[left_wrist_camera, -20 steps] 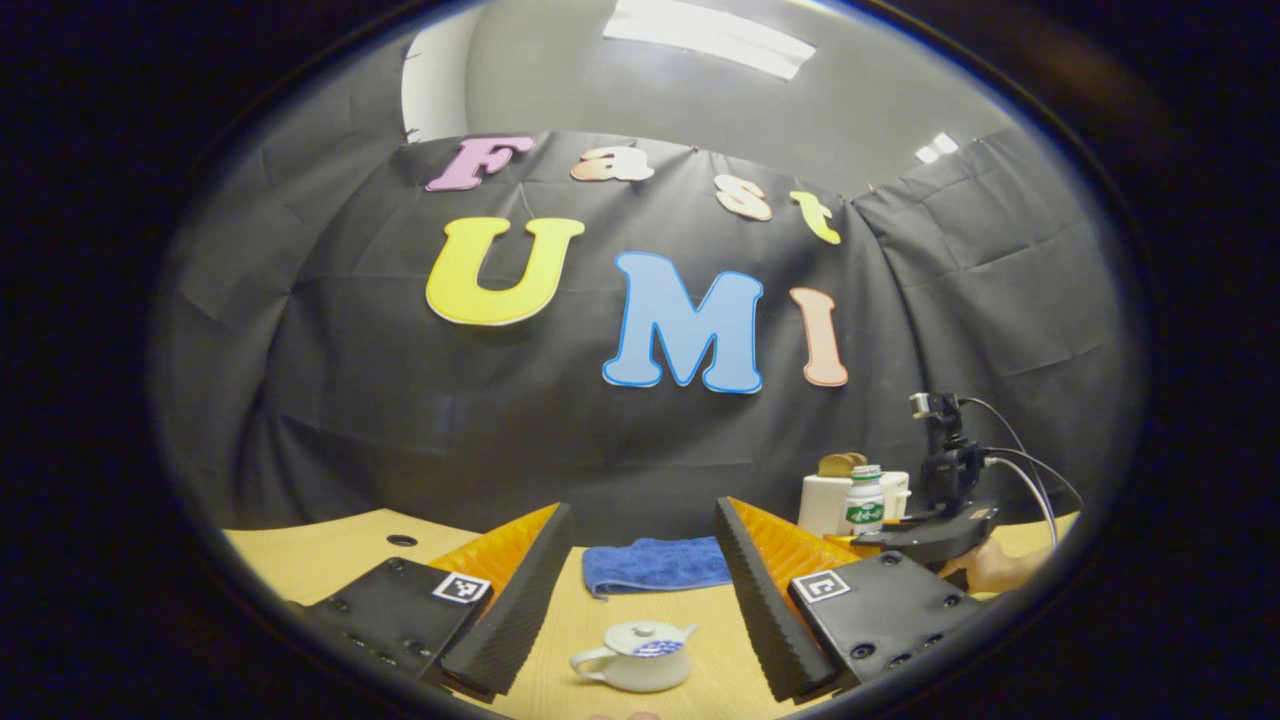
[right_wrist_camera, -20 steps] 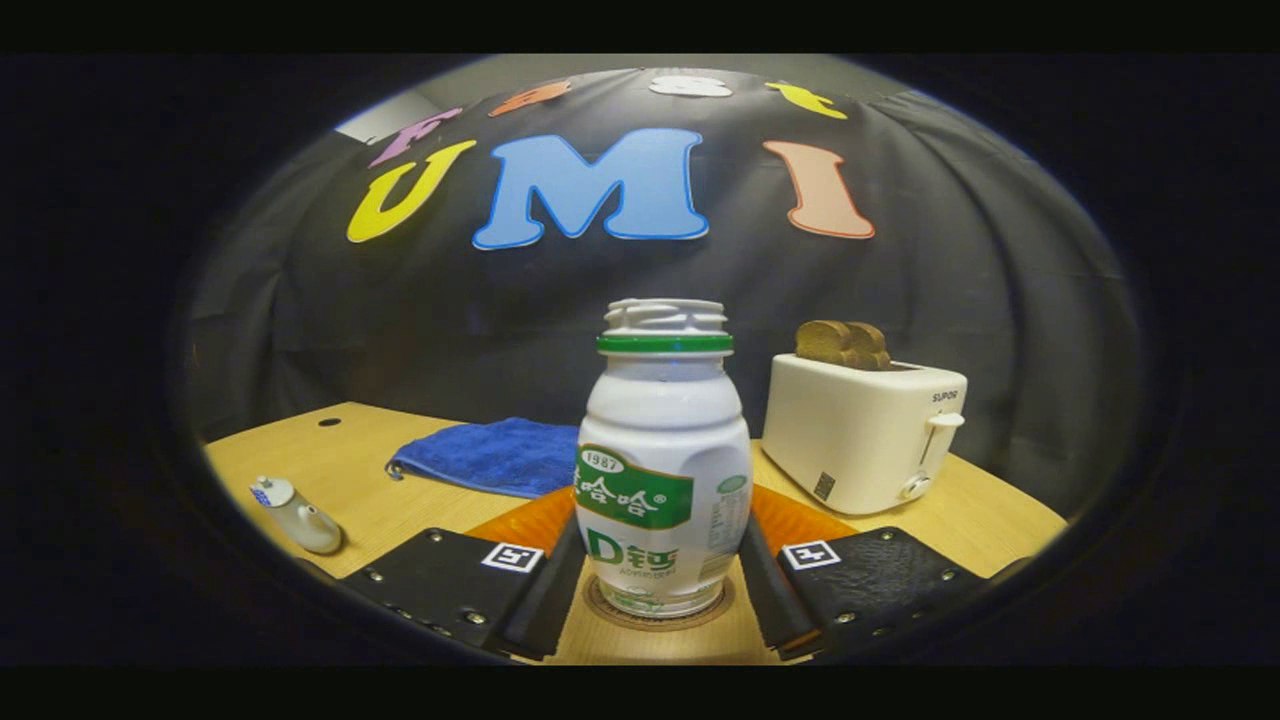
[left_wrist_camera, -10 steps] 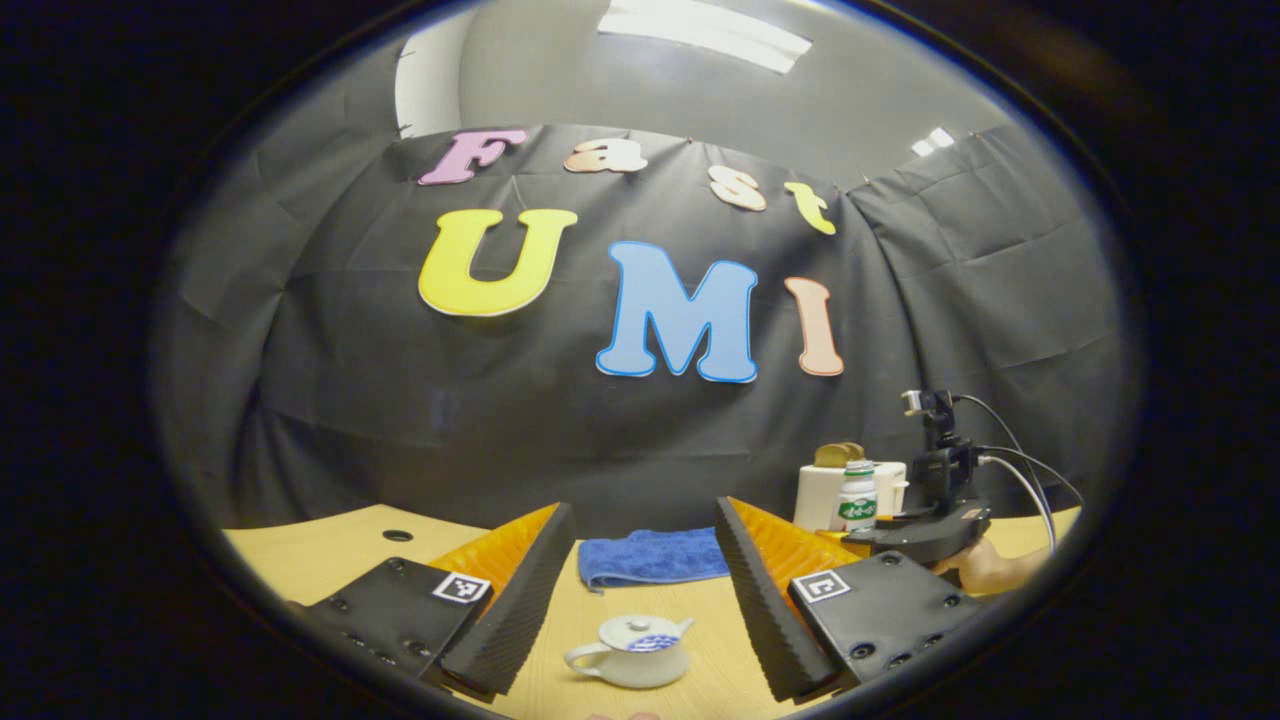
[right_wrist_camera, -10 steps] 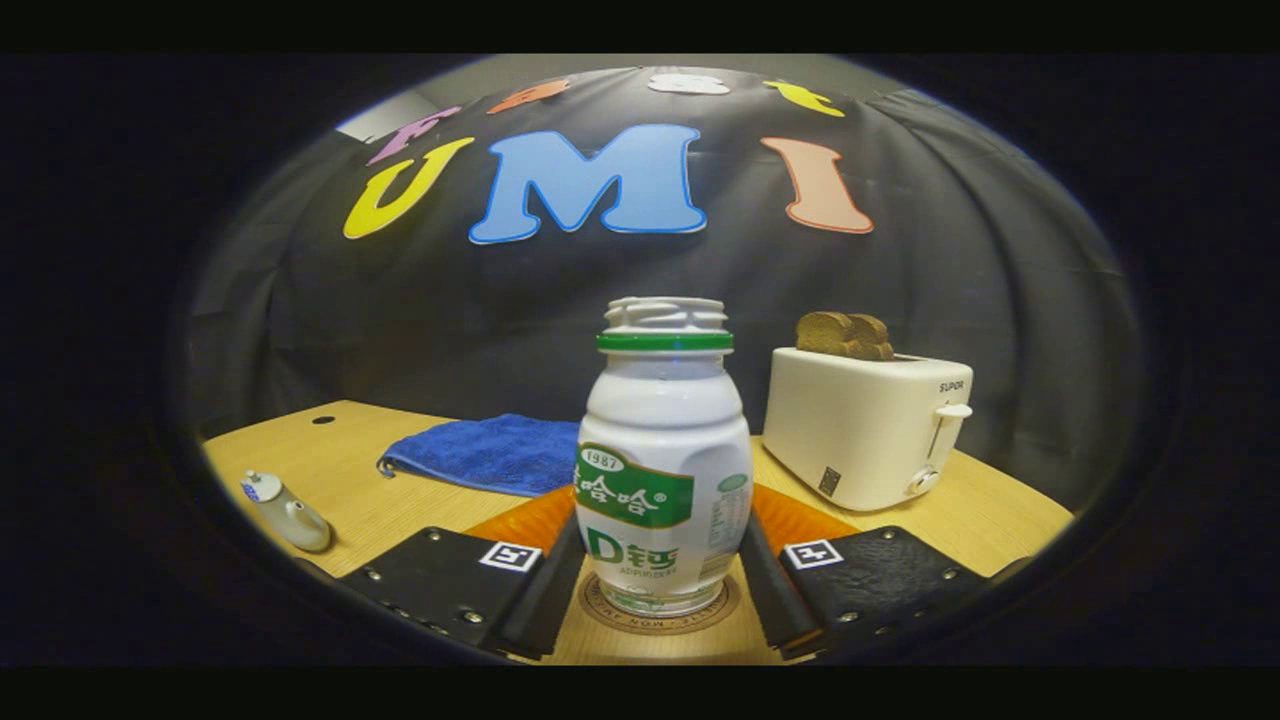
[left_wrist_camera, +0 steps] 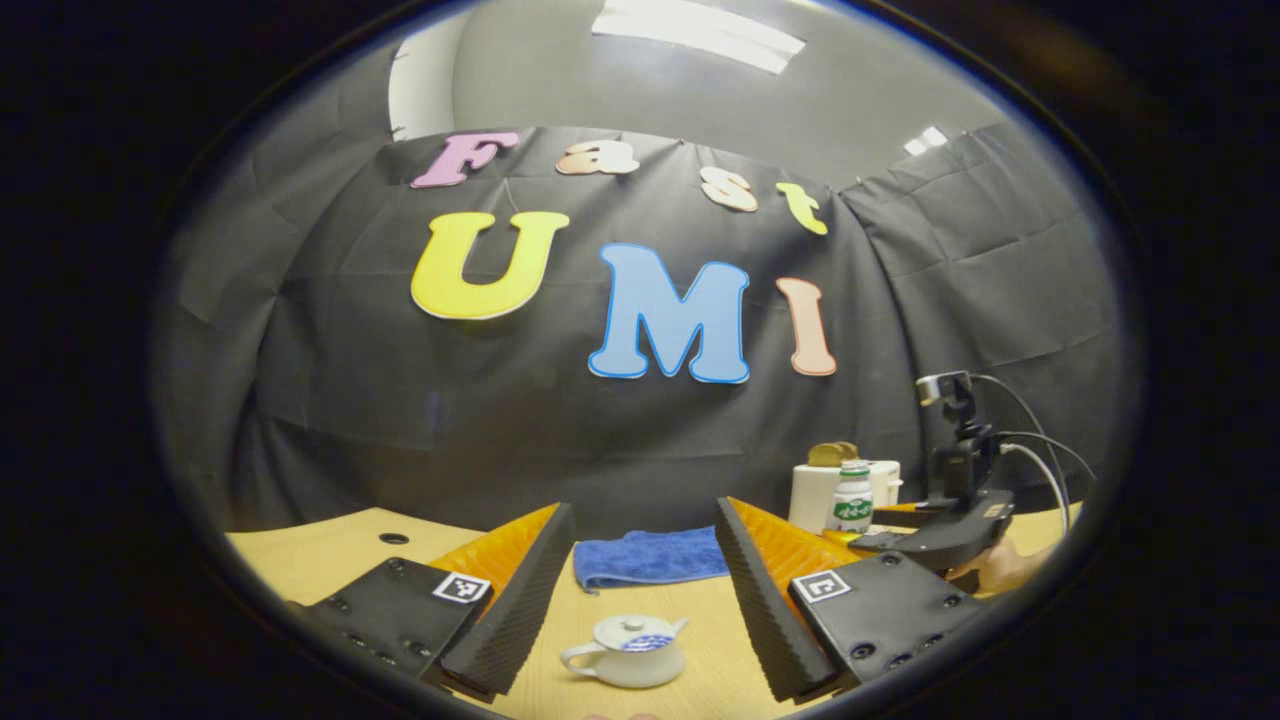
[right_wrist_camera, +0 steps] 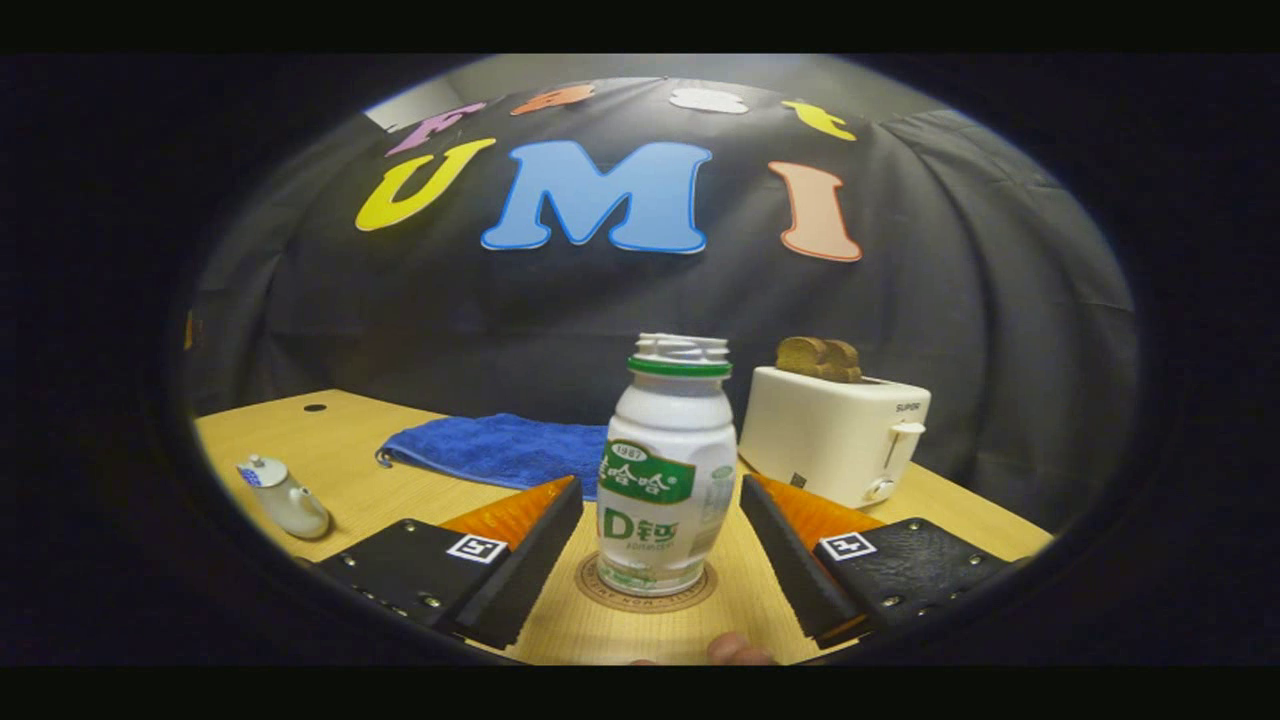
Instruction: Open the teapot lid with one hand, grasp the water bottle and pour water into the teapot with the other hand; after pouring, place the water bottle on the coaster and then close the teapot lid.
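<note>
The right tool point(right_wrist_camera: 660, 560) let go of the water bottle point(right_wrist_camera: 665, 480), jaws spread, leaving it upright on the coaster point(right_wrist_camera: 648, 596); the left tool point(left_wrist_camera: 640, 600) hovered spread over the lidded teapot point(left_wrist_camera: 625, 652).

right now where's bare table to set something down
Bare wood lies between the teapot and the blue towel, and left of the water bottle on its coaster. It is crowded between the bottle and the toaster.
</note>
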`<act>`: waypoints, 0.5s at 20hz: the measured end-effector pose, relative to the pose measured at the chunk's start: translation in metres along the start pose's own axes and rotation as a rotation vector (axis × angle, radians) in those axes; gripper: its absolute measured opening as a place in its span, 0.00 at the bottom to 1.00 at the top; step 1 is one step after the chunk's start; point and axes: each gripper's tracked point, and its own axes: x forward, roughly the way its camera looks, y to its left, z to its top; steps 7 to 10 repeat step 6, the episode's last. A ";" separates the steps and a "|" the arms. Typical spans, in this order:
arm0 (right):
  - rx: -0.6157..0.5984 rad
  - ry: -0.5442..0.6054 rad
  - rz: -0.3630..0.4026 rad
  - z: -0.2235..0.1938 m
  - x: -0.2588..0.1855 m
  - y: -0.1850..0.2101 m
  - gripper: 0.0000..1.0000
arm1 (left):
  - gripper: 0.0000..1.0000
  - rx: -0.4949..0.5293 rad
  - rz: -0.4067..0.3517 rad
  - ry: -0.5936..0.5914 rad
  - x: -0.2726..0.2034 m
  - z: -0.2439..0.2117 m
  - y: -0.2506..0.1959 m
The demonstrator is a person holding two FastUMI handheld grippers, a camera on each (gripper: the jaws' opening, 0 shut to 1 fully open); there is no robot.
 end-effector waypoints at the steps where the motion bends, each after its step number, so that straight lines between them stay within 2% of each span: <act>1: -0.007 -0.013 0.002 0.003 -0.019 -0.001 0.98 | 0.95 -0.001 -0.001 0.011 -0.002 -0.003 -0.001; 3: -0.010 -0.046 0.008 0.013 -0.060 0.002 0.98 | 0.94 -0.013 -0.009 0.061 -0.012 -0.016 -0.010; 6: 0.050 -0.042 0.018 0.013 -0.119 0.016 0.97 | 0.99 -0.018 0.069 0.112 -0.048 -0.026 -0.013; 10: 0.050 -0.042 0.018 0.013 -0.119 0.016 0.97 | 0.99 -0.018 0.069 0.112 -0.048 -0.026 -0.013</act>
